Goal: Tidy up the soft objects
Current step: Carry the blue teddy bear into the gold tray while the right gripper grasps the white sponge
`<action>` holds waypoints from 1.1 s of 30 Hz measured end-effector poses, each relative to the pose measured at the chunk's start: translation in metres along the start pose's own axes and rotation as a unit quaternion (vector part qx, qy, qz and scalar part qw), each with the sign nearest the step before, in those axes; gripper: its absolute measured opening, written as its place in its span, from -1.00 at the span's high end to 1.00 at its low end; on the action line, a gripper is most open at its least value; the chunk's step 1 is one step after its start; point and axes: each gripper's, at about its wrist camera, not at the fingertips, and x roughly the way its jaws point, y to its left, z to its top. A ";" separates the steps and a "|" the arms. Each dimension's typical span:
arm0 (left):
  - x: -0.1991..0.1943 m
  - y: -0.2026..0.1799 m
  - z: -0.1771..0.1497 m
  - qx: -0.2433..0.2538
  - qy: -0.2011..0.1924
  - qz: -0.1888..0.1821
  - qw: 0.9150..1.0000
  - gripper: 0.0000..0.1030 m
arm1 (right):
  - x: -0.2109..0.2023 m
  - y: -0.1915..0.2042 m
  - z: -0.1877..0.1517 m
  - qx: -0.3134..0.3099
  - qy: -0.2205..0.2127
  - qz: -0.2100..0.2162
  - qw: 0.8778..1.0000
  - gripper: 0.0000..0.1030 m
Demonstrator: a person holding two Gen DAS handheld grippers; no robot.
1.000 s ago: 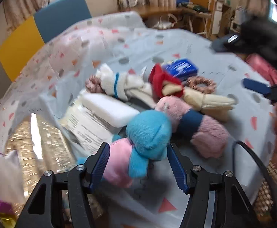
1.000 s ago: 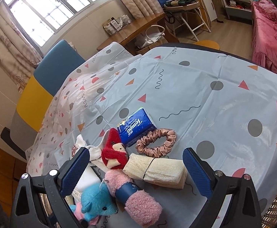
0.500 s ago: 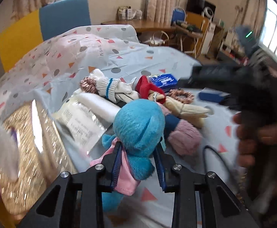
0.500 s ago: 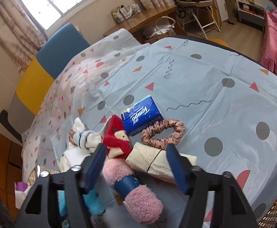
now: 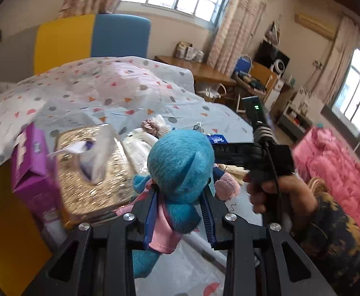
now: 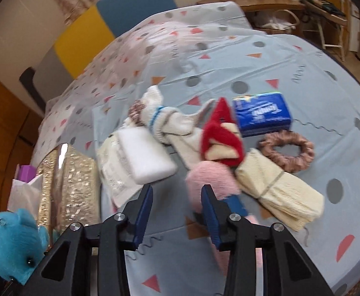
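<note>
A: The desk (image 6: 254, 56), under its patterned cover, filled the right wrist view; its far rim curved along the right side, with bare cover between the pile and that rim. The left wrist view showed little of it.

B: Gold box (image 5: 91, 162)?

A: At the desk's left, with a purple carton (image 5: 32, 172) beside it. The left view showed a tissue sticking up from the box's top.

B: Blue plush toy (image 5: 177, 172)?

A: Lifted off the desk, clamped at the body in the left gripper (image 5: 180, 212); jaws closed on it. The right view caught only its head at bottom left.

B: Right gripper (image 6: 177, 209)?

A: Jaws apart, gripping nothing, just above the pink fuzzy roll (image 6: 212, 182). Only this view showed the cream cloth bundle (image 6: 278, 192), white block (image 6: 145, 157), blue tissue pack (image 6: 261, 113) and scrunchie (image 6: 288, 150).
</note>
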 end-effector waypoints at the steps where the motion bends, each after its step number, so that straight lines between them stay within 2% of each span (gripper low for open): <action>1: -0.007 0.005 -0.002 -0.008 -0.006 0.004 1.000 0.35 | 0.003 0.004 0.004 -0.002 0.004 0.013 1.000 0.21; 4: -0.020 0.017 -0.008 -0.027 -0.014 0.009 1.000 0.35 | 0.020 0.015 0.020 -0.008 0.018 0.037 0.999 0.04; 5: -0.026 0.021 -0.010 -0.033 -0.016 0.014 0.999 0.35 | 0.029 0.017 0.026 -0.009 0.029 0.039 0.999 -0.08; 8: -0.043 0.033 -0.016 -0.051 -0.027 0.019 0.998 0.35 | 0.056 0.019 0.042 -0.002 0.054 0.033 0.998 -0.23; 12: -0.060 0.055 -0.026 -0.084 -0.036 0.027 0.995 0.35 | 0.089 0.017 0.052 0.008 0.089 0.010 0.996 -0.29; 15: -0.074 0.082 -0.033 -0.139 -0.038 0.026 0.989 0.34 | 0.101 0.015 0.051 0.007 0.094 0.010 0.996 -0.34; 17: -0.084 0.101 -0.035 -0.172 -0.050 0.037 0.983 0.34 | 0.100 0.016 0.049 -0.009 0.089 0.011 0.996 -0.27; 19: -0.091 0.121 -0.037 -0.196 -0.060 0.064 0.977 0.34 | 0.098 0.017 0.045 -0.027 0.092 0.012 0.995 -0.22; 23: -0.095 0.173 -0.033 -0.265 -0.076 0.104 0.956 0.34 | 0.093 0.019 0.036 -0.073 0.085 -0.008 0.994 -0.19; 28: -0.080 0.229 -0.026 -0.340 -0.074 0.126 0.929 0.34 | 0.095 0.027 0.033 -0.103 0.082 -0.033 0.991 -0.19; 31: -0.067 0.255 -0.021 -0.367 -0.069 0.139 0.917 0.34 | 0.095 0.028 0.034 -0.107 0.081 -0.035 0.990 -0.20; 33: -0.059 0.271 -0.018 -0.388 -0.065 0.133 0.910 0.25 | 0.096 0.028 0.034 -0.109 0.081 -0.035 0.990 -0.20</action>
